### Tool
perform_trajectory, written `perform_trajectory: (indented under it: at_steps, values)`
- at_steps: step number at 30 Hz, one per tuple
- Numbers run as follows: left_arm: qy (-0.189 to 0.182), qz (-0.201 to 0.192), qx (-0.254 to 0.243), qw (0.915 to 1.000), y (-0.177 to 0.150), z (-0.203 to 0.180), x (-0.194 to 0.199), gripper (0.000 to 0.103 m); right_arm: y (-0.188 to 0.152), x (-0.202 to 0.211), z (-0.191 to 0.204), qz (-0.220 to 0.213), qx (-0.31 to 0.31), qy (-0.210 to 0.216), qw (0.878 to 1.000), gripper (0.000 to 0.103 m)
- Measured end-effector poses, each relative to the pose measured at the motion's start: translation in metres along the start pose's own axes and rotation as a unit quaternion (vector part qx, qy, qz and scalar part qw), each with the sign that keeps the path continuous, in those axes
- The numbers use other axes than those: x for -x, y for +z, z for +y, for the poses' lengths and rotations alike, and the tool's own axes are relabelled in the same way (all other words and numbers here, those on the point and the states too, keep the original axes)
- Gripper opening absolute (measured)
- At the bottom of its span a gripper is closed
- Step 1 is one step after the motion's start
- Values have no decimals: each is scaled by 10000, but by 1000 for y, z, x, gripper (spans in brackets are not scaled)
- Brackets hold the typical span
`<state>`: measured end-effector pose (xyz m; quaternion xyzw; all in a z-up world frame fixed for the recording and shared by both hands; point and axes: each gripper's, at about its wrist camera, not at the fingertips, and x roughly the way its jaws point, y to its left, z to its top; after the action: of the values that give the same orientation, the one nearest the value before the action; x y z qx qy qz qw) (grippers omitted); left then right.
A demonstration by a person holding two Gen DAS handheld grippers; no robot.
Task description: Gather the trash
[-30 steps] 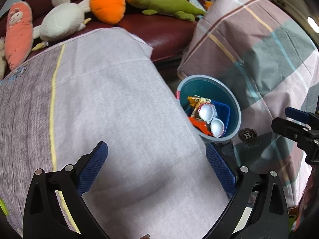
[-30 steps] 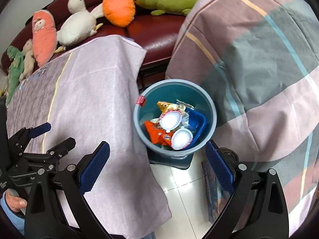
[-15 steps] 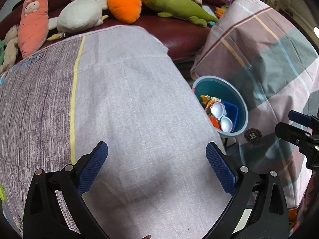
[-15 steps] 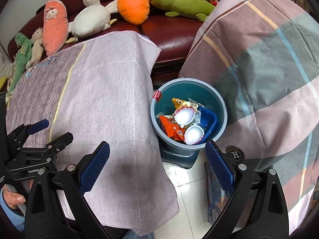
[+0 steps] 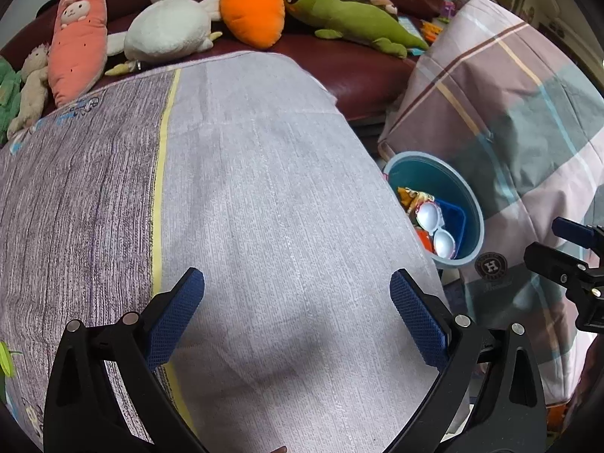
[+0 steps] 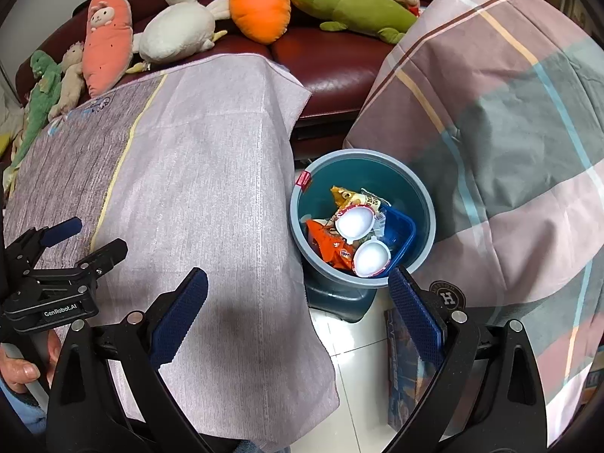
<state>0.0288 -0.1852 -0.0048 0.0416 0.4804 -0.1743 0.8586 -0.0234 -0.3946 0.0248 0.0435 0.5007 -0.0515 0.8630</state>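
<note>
L gripper [image 5: 296, 309] jaws spread wide, nothing between them, hovering over the grey-lilac woven tablecloth [image 5: 264, 196]. Vs 1 s ago it's sitting further left/back: more cloth filling L view, bin [image 5: 473, 211] sliding toward the right edge. R gripper [image 6: 298, 302] also gaping wide w/ nothing held, pulling back a bit so the bin [image 6: 426, 204] is showing further up its view.

R view only: whole round bin interior, white floor tiles [image 6: 358, 351], cloth hanging over the table edge, L gripper at left w/ person's hand [image 6: 19, 370] on the handle. L view is cutting the bin behind the cloth.

Trash [image 6: 355, 226] lying inside the bin: 2 white oval plastic shells, crinkly orange wrappers, blue tray. Beyond: plaid cover [image 6: 509, 132], glossy maroon sofa [image 6: 324, 64], plush carrot [image 6: 260, 7].
</note>
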Motion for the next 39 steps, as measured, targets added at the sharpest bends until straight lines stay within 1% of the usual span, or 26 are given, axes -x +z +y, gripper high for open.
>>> perform_trajectory:
  at_steps: [7,16,19,22,39]
  values:
    - [75,41,-5,10000,0,-2,-8,99,0,-11,0,60,-27,-21,10000,92]
    - [155,104,95,9998,1,0,-20,99,0,-26,-10,138,-192,41,9997,92]
    - [206,78,136,9997,1,1,-23,99,0,-28,-12,157,-213,43,9996,92]
    - [144,85,139,9998,1,1,-25,99,0,-30,-13,162,-209,19,9996,92]
    - [306,81,86,9995,7,-7,-31,99,3,-38,-19,204,-237,17,9995,92]
